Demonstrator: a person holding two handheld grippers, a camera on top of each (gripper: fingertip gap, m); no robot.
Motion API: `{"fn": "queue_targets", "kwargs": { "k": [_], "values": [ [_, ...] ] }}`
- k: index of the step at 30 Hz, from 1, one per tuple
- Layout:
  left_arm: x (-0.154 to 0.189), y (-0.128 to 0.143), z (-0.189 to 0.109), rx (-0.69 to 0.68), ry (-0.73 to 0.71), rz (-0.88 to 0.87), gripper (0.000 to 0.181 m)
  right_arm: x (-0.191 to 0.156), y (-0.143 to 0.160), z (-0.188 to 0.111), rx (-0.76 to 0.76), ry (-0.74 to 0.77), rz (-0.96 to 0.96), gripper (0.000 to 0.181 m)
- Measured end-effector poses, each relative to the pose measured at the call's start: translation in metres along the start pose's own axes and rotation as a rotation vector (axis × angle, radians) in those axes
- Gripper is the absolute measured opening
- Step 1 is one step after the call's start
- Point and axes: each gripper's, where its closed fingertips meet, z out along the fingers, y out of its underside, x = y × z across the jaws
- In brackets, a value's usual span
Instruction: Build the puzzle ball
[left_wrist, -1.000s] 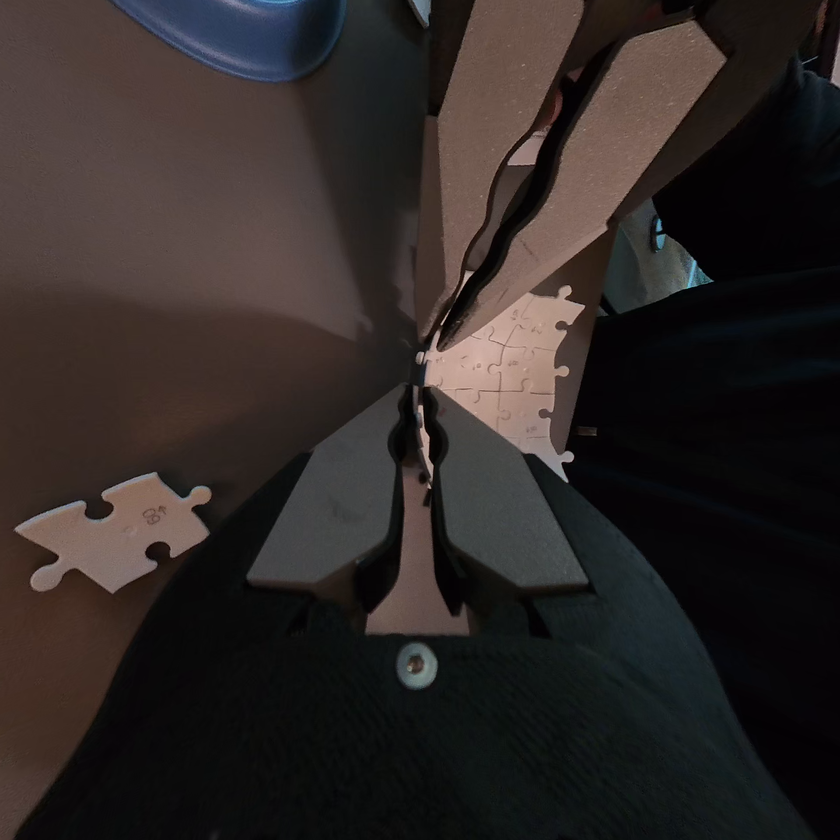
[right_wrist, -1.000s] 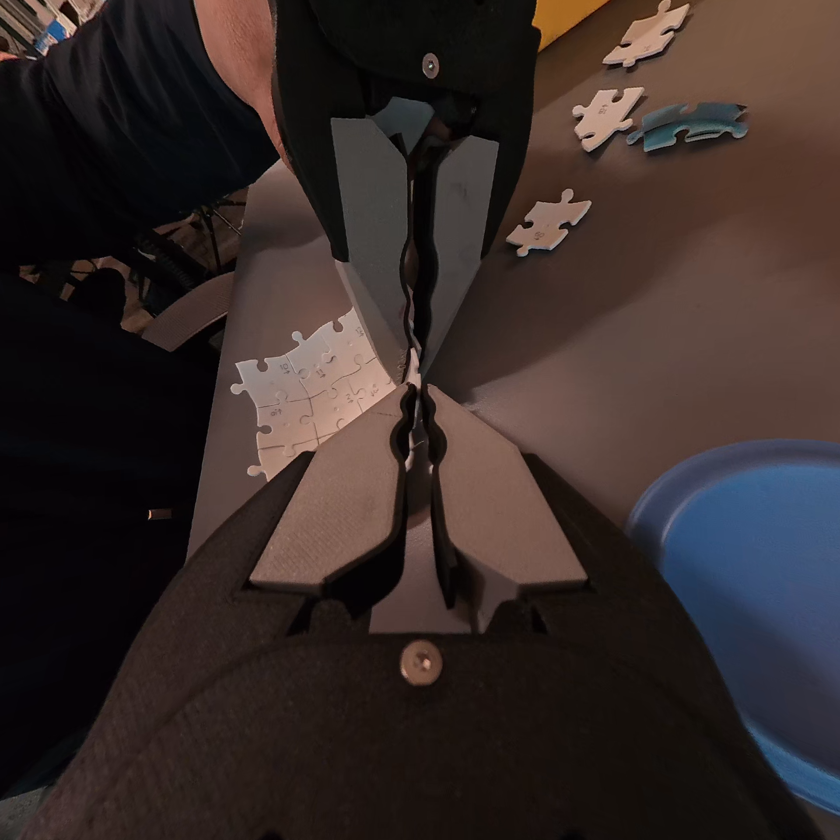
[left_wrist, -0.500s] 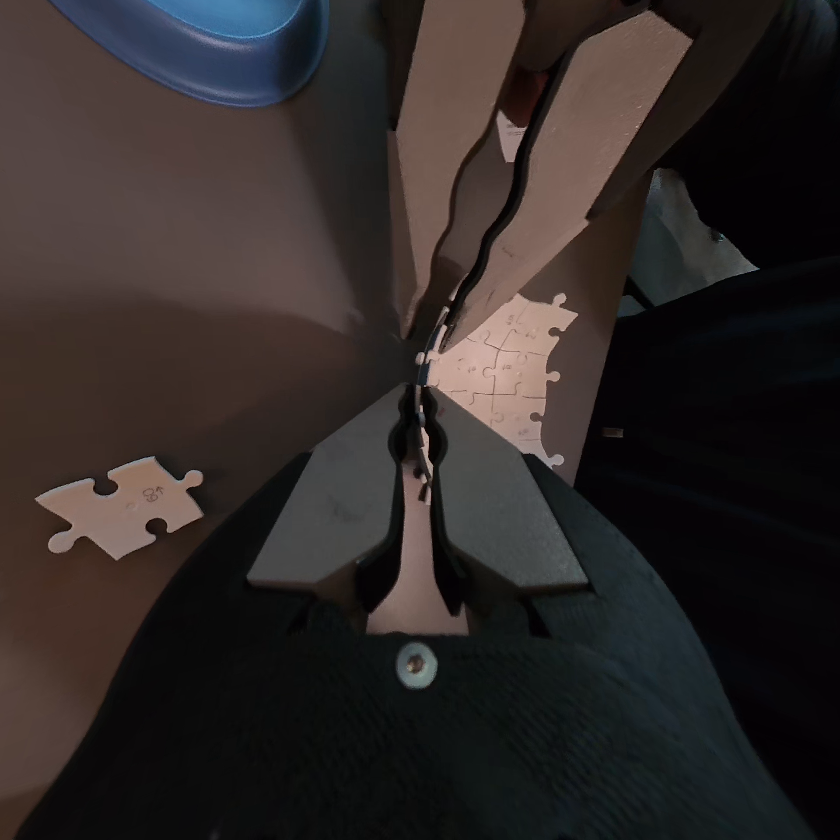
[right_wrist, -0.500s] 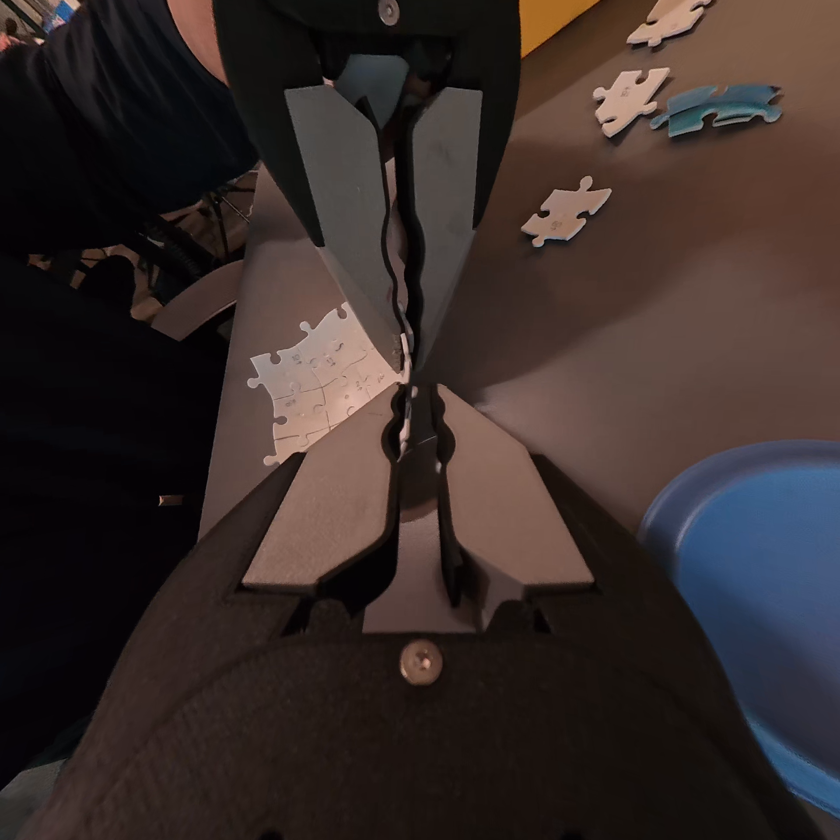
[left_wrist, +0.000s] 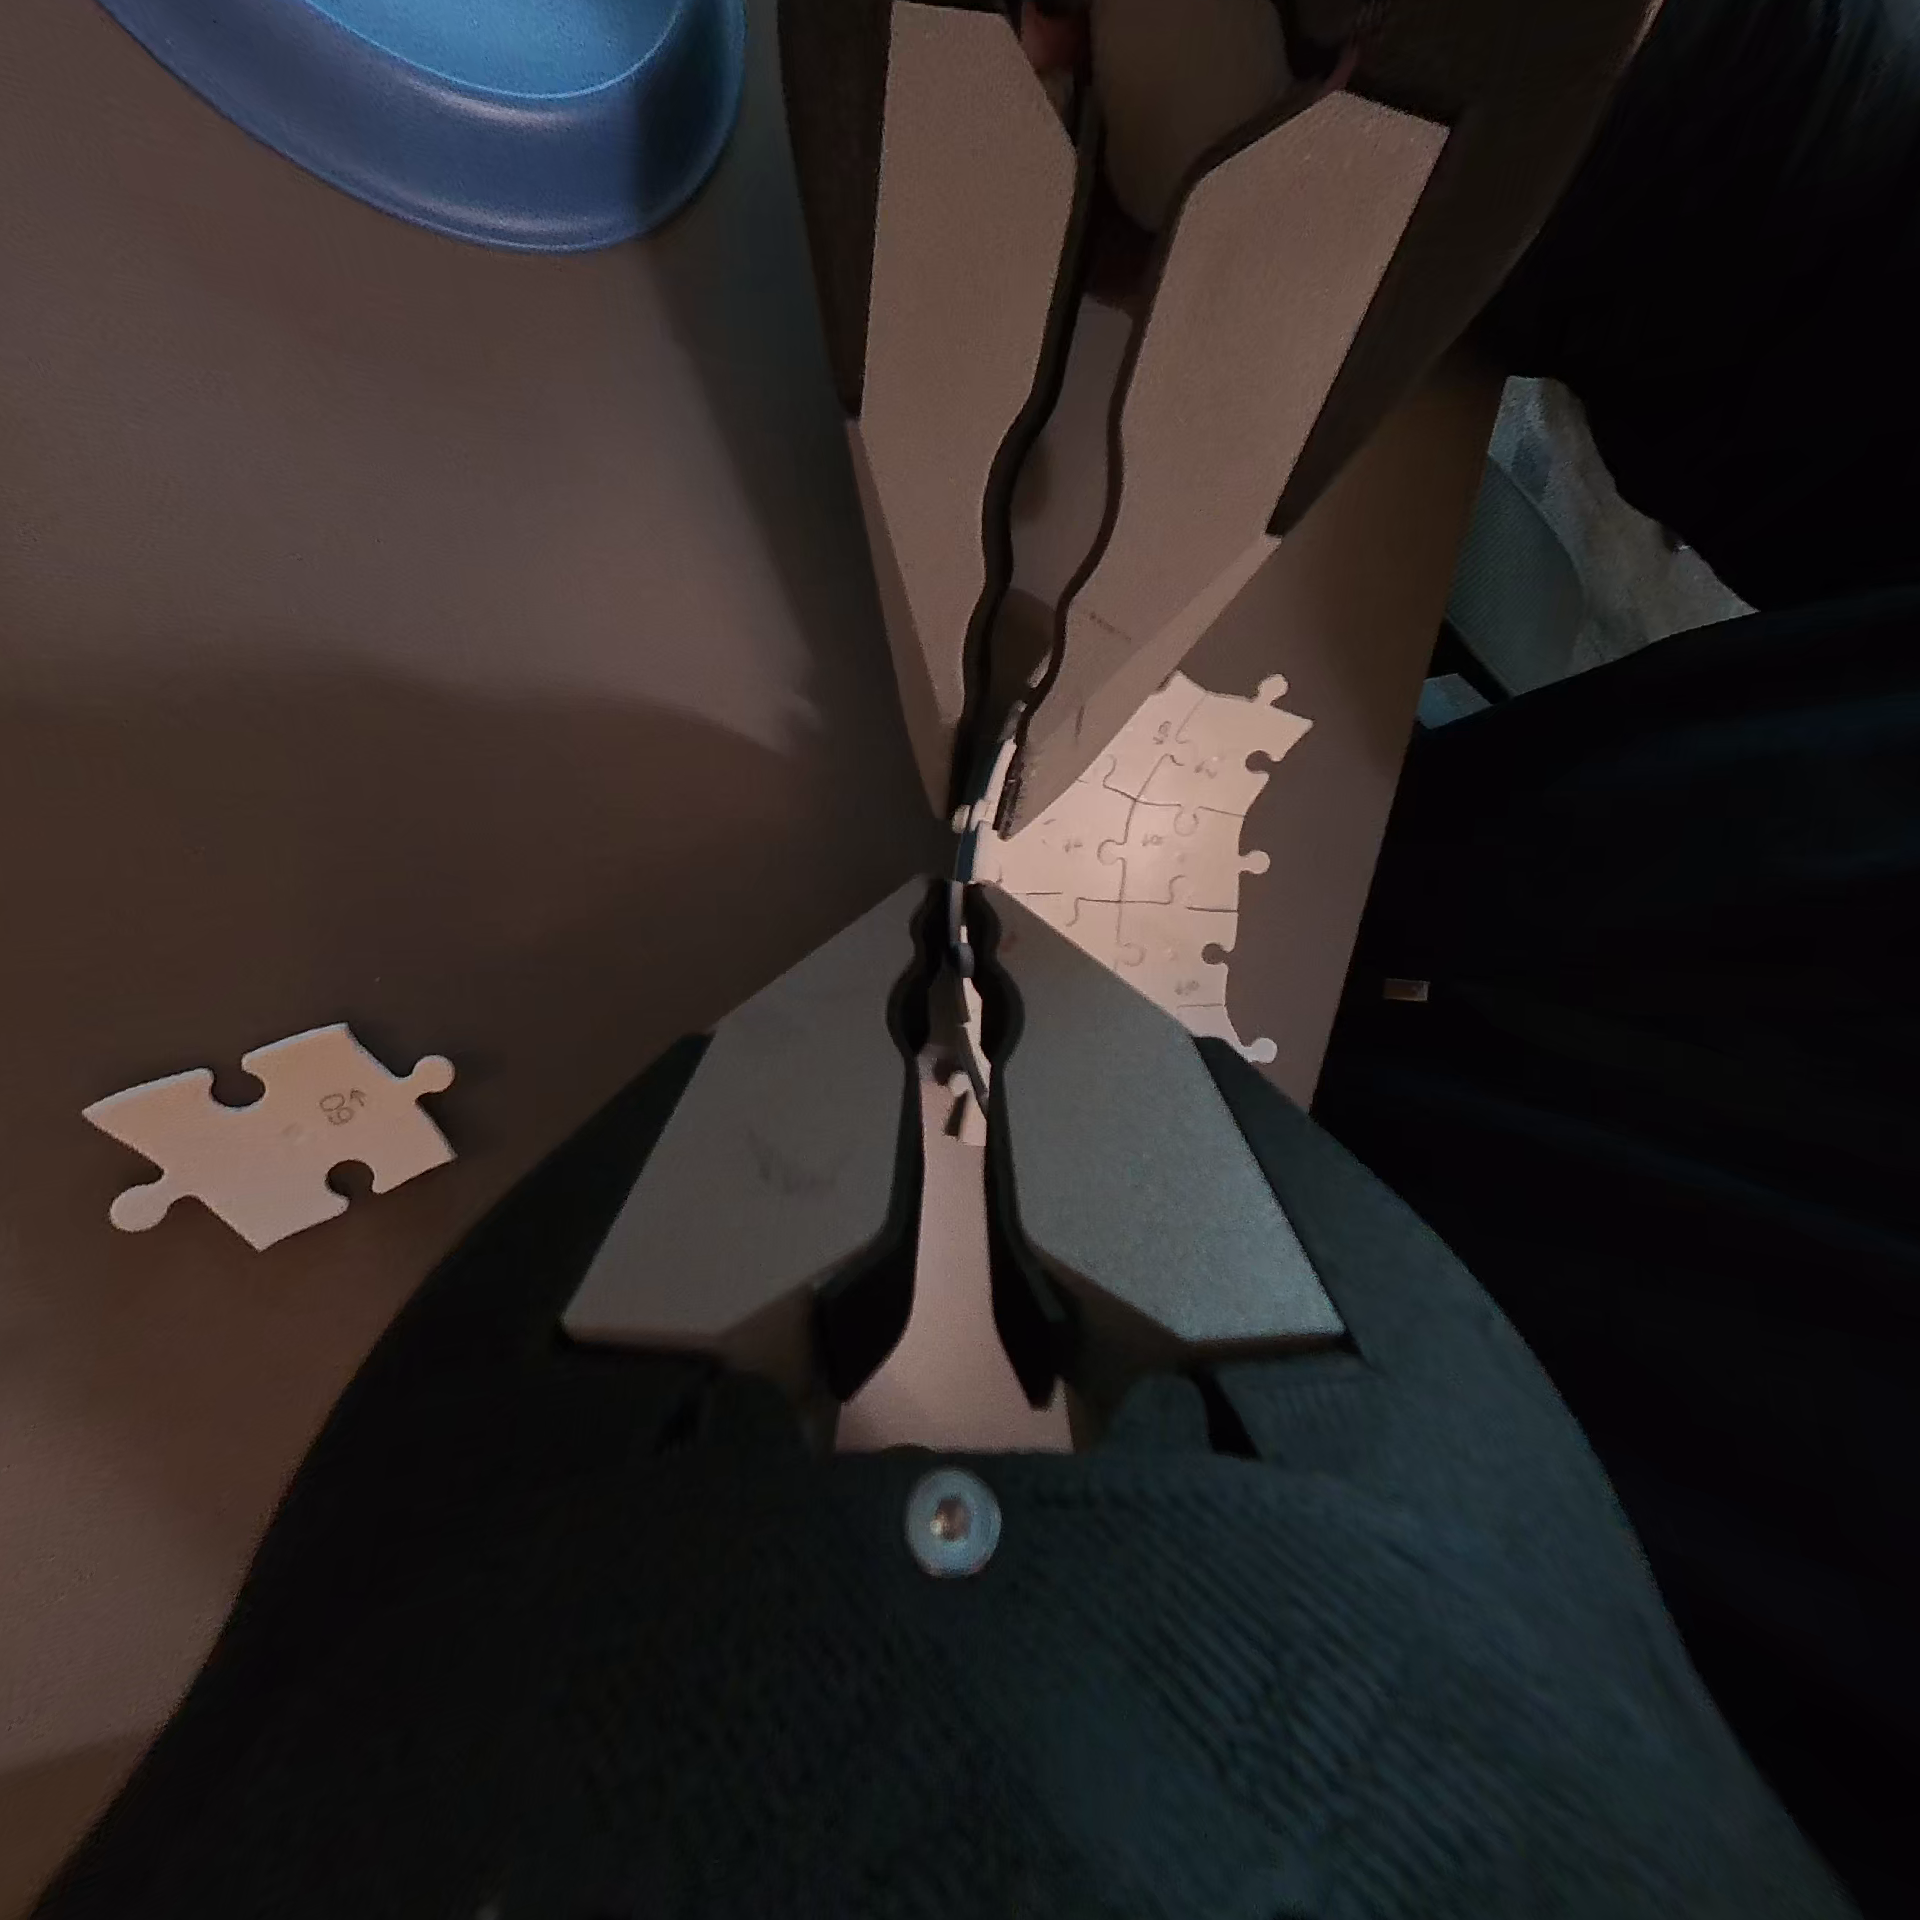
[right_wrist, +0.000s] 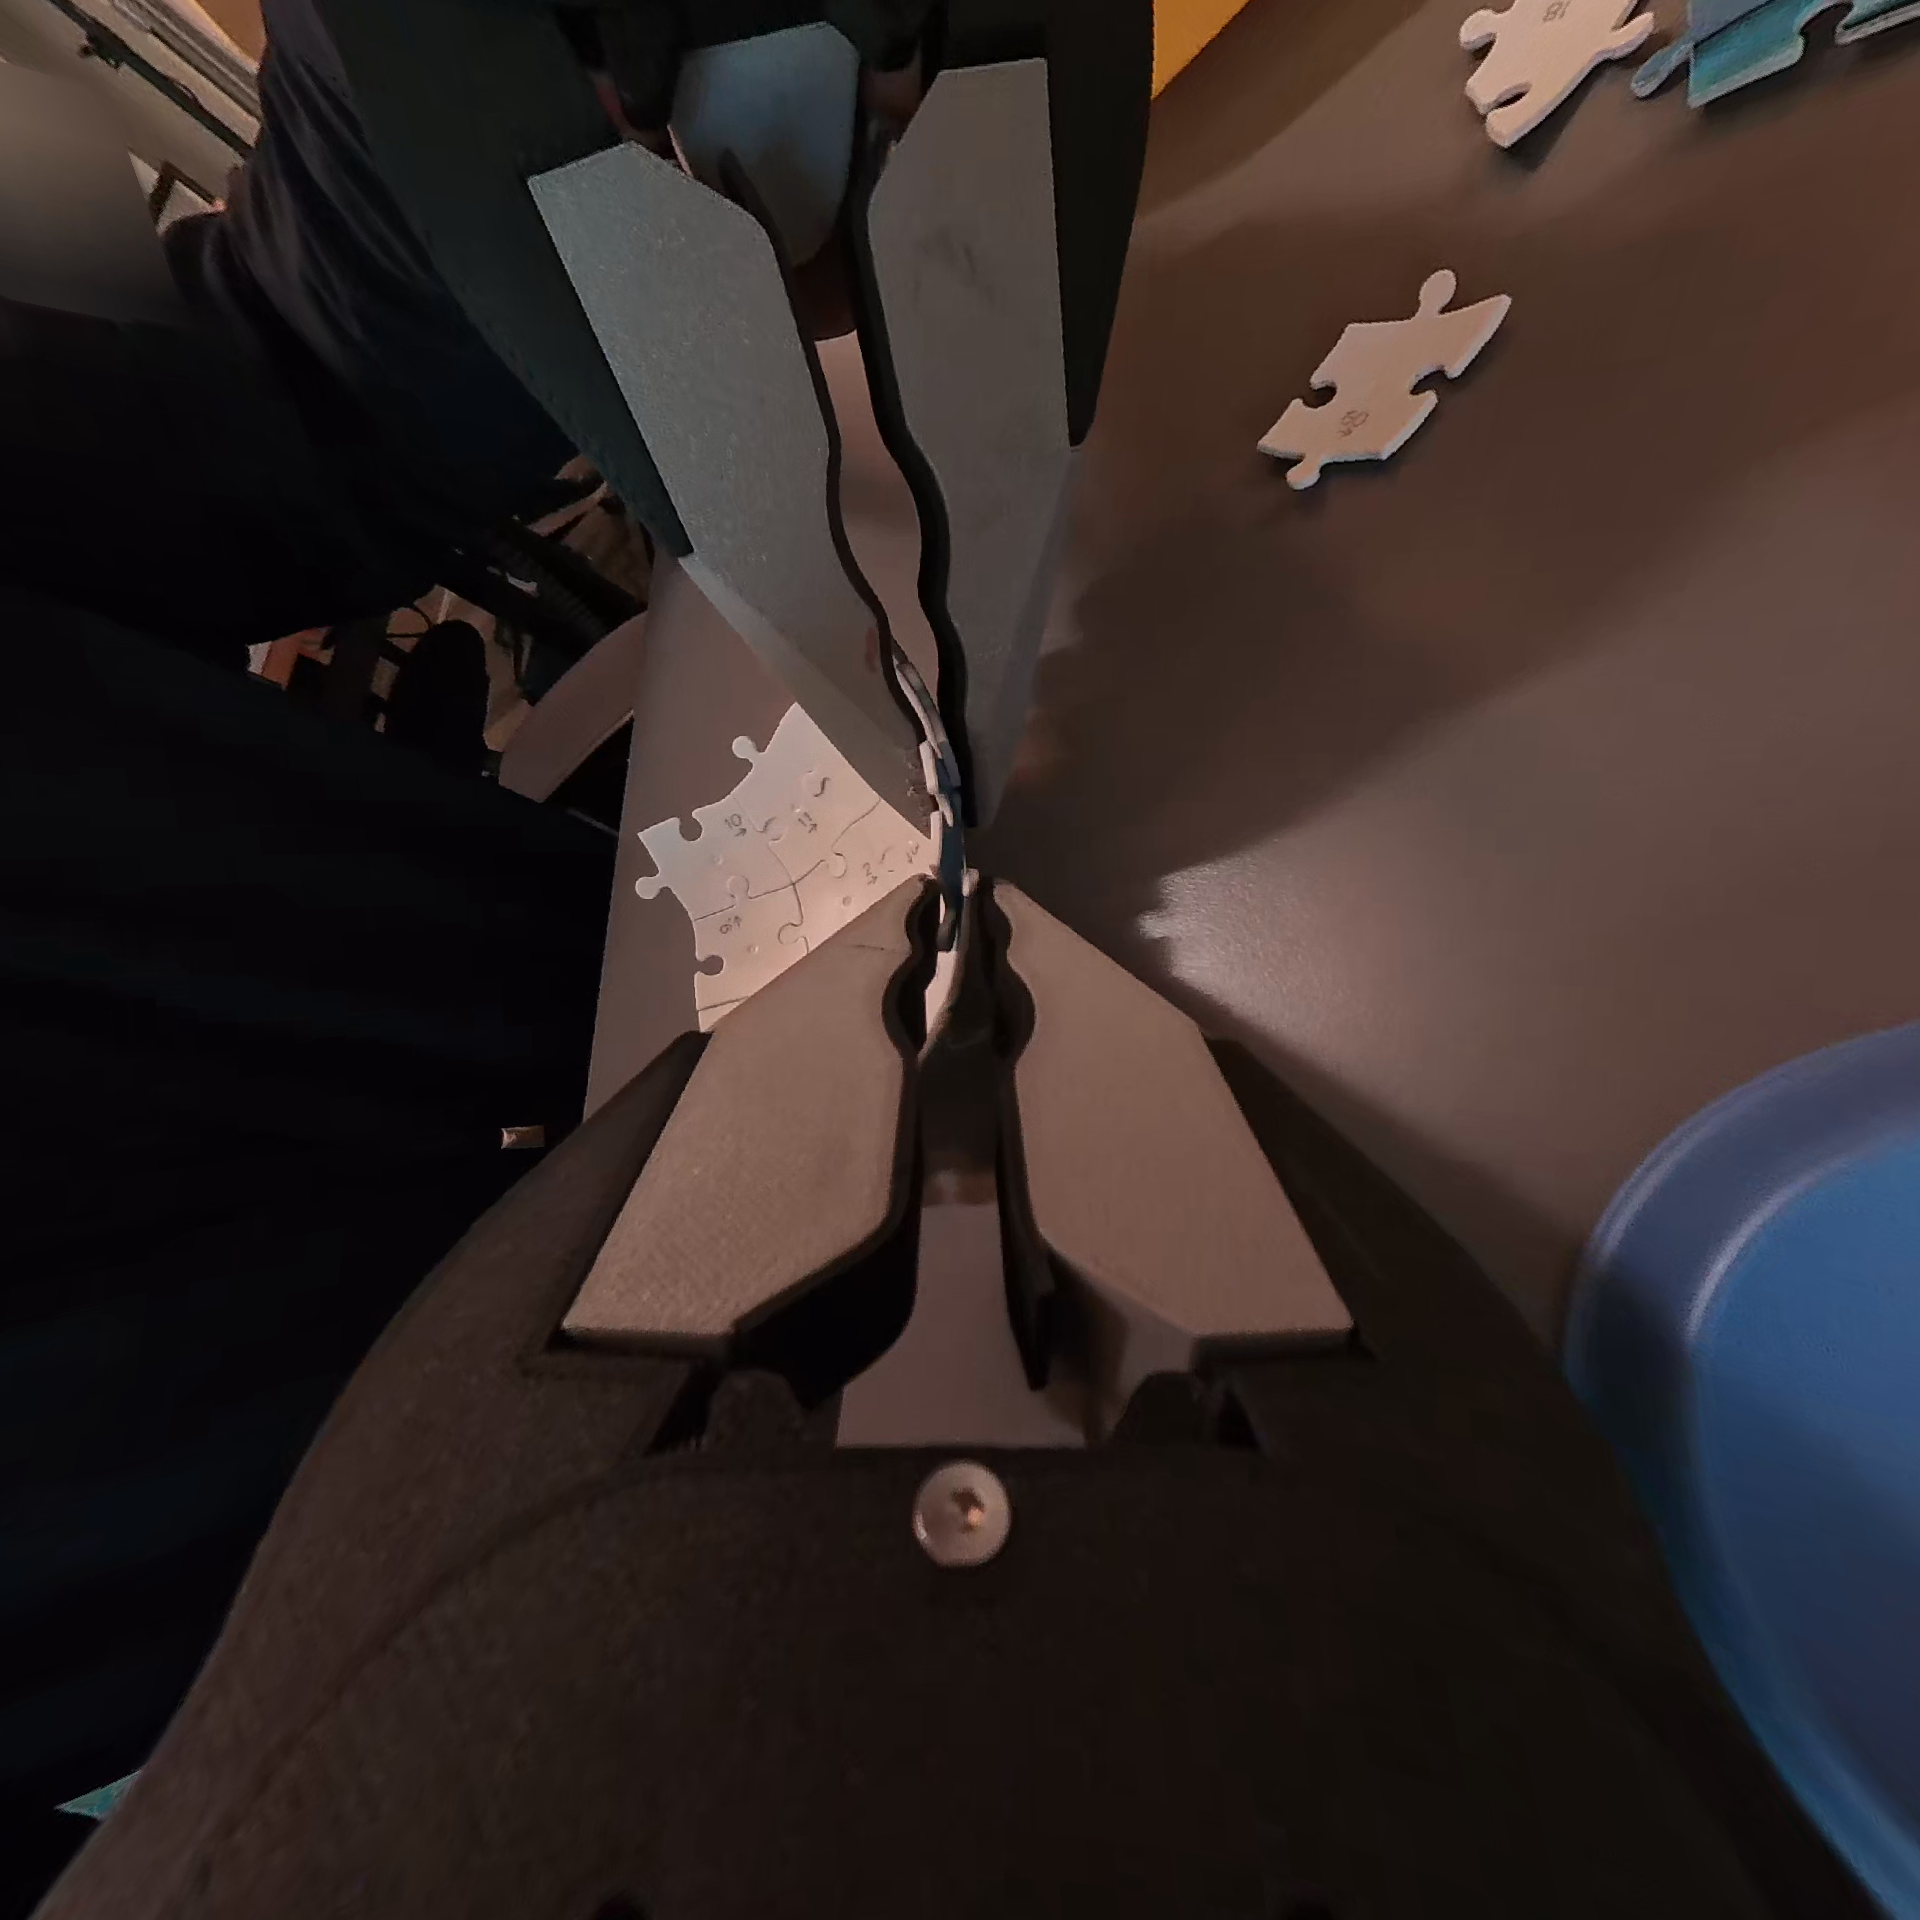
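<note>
While the left gripper (left_wrist: 961, 914) jaws clench one edge of the curved puzzle panel (left_wrist: 1164, 852), the right gripper (right_wrist: 961, 904) jaws grasp its opposite edge, above the tabletop (left_wrist: 416, 623).

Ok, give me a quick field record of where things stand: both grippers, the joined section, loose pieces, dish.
left gripper: shut on joined section
right gripper: shut on joined section
joined section: white side showing, curved, held between both grippers above the table
loose piece: white, flat on table, left of left gripper
other loose pieces: white, on table far side
blue dish: on table, contents not visible
</note>
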Motion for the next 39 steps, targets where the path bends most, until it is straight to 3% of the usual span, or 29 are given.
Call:
{"fn": "queue_targets", "kwargs": {
  "k": [10,18,25,39],
  "values": [
    [0.007,0.002,-0.002,0.001,0.024,0.007,0.003,-0.006,0.0,0.0,0.003,0.006,-0.037,0.0],
    [-0.001,0.0,-0.008,0.041,-0.016,0.002,0.002,0.001,-0.008,0.0,0.019,0.163,-0.115,0.0],
    [0.006,0.003,-0.003,0.016,-0.03,0.047,0.001,-0.006,-0.007,0.007,0.022,0.073,-0.065,0.001],
    [0.009,0.005,-0.014,0.062,0.053,-0.022,0.005,-0.008,-0.008,0.004,0.017,0.133,-0.11,0.0]
  ]
}}
